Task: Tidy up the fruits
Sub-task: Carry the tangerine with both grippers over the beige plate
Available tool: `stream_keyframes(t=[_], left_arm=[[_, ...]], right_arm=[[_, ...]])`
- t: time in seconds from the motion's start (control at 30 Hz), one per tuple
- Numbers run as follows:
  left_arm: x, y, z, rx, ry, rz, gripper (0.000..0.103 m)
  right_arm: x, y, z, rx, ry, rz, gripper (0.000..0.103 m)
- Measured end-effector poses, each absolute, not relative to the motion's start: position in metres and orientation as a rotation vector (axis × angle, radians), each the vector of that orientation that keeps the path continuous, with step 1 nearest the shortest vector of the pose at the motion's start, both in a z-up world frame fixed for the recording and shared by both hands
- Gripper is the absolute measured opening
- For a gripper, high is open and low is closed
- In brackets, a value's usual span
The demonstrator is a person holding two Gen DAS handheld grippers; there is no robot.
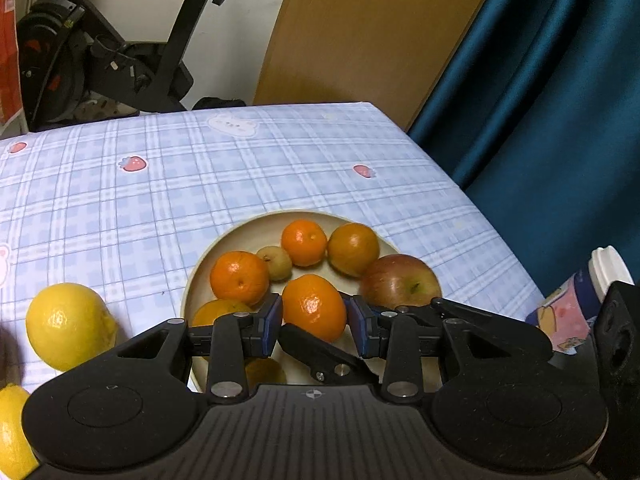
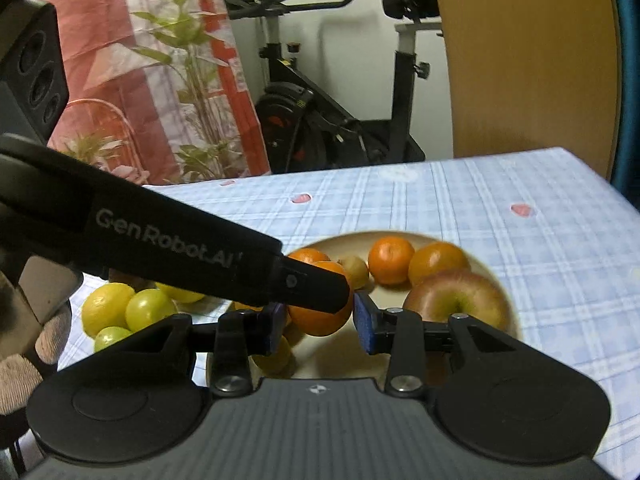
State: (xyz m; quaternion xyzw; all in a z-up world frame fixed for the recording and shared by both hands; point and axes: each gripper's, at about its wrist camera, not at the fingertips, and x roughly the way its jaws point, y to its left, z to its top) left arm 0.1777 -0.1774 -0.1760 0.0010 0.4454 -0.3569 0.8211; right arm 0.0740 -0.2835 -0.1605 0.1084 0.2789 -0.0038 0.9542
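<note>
My left gripper (image 1: 315,322) is shut on an orange mandarin (image 1: 314,304), held just above a beige plate (image 1: 240,224). The plate carries several more mandarins, a small yellow-brown fruit (image 1: 276,262) and a red-green apple (image 1: 400,280). A black finger (image 1: 320,352) of the right gripper crosses below the held mandarin. In the right wrist view a mandarin (image 2: 320,322) sits between the blue pads of my right gripper (image 2: 320,326), both pads touching it. The left gripper's finger (image 2: 312,286) lies across its top. Beside it are the apple (image 2: 456,296) and the plate (image 2: 352,236).
A lemon (image 1: 68,324) lies left of the plate, and several yellow-green lemons (image 2: 106,306) cluster there. A printed cup with a white lid (image 1: 576,304) stands near the table's right edge. Behind the checked tablecloth (image 1: 200,168) are an exercise bike (image 2: 320,120), a wooden panel and a blue curtain.
</note>
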Motion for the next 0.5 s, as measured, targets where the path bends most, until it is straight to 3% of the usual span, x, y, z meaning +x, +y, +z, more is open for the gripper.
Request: stream_keyframes(t=[0.5], left_arm=[[0.184, -0.166, -0.17, -0.02, 0.926, -0.738, 0.038]], right_arm=[[0.087, -0.259, -0.168, 0.06, 0.587, -0.037, 0.039]])
